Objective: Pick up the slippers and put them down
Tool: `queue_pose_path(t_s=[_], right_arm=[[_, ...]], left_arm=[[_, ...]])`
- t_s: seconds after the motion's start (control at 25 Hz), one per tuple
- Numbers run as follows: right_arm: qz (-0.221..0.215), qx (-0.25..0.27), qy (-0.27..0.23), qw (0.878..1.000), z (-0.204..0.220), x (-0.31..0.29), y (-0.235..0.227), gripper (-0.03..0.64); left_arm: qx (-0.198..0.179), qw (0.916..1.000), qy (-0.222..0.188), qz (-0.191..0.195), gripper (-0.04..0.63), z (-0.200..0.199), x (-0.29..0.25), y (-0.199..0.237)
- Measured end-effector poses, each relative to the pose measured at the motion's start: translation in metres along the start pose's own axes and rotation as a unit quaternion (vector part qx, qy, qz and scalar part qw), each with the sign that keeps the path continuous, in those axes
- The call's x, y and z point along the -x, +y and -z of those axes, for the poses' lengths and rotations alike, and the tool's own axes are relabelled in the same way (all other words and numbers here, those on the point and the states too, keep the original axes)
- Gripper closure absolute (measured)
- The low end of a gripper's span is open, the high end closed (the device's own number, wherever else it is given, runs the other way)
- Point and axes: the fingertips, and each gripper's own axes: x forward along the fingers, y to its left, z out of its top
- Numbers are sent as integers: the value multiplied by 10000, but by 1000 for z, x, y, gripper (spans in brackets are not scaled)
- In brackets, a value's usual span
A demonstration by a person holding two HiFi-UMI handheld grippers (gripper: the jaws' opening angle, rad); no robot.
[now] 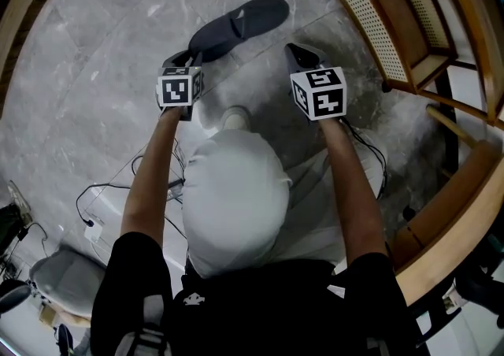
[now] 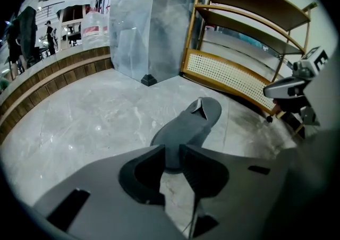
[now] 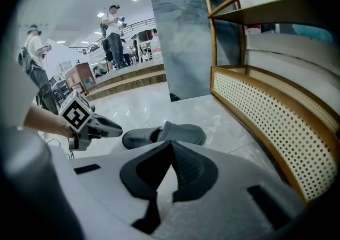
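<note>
Jaws on the left gripper (image 2: 172,151) are standing a narrow gap apart and appear to be pinching the heel end of the grey slipper (image 2: 187,126), which is filling that gap. The right gripper (image 3: 171,144) is hanging just beside it, its tips pressed together on nothing.

The slipper is lying lengthwise ahead of both tools on the marble floor (image 1: 87,71), with its toe pointing away from the person and toward the shelving. I cannot tell whether its heel is lifting off the floor. Only this one slipper is showing.

By my reading the pick-up is just beginning. The next move is calling for a firm hold on that soft heel and a straight, steady lift, since the long toe end is likely to be sagging and swinging once it is hanging free.

Room is lying open to the left, where the floor is running bare to a curved wooden step (image 2: 48,82). On the right, the rattan-fronted shelf unit (image 3: 265,111) is standing near, so any swing that way is risking its lower edge.
</note>
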Motion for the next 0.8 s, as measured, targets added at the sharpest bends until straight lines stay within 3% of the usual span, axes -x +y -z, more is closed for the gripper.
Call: queue_pose_path(t_s=[0.36,0.8], right_arm=[[117,3,-266,9996,-29,15,-14,627],[248,-135,-416,9987,-67,32,-24,627]], left_arm=[[-147,9986,-482,158,577,-52,19,-14],[-401,9939,-894,505,588,-115,53,-40]])
